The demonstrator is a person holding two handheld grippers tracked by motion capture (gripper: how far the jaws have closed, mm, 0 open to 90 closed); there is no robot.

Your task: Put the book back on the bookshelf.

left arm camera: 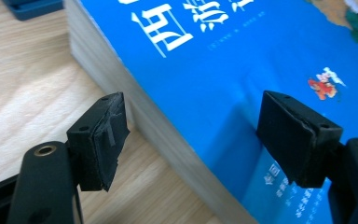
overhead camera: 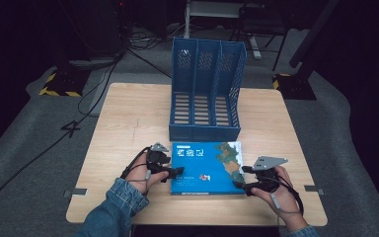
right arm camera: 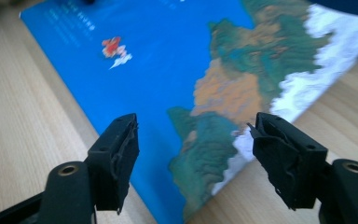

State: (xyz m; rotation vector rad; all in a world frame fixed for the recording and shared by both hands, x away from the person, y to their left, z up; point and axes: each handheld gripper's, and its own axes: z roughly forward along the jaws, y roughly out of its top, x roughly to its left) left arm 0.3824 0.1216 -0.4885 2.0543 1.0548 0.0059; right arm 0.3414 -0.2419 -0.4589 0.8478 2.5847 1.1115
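Note:
A thick book (overhead camera: 207, 167) with a blue cover, white lettering and a map-like picture lies flat on the wooden table (overhead camera: 128, 118), just in front of a blue file rack (overhead camera: 205, 89). My left gripper (overhead camera: 170, 174) is at the book's left edge. In the left gripper view it (left arm camera: 193, 116) is open, one jaw beside the page block over the table, the other above the cover (left arm camera: 242, 74). My right gripper (overhead camera: 241, 186) is at the book's near right corner. It (right arm camera: 196, 130) stands open astride the corner of the book (right arm camera: 168, 60).
The file rack has three upright compartments open toward me, and its base (left arm camera: 28, 7) shows at the top left of the left gripper view. Bare wood lies to both sides of the book. Cables run over the dark floor to the left of the table.

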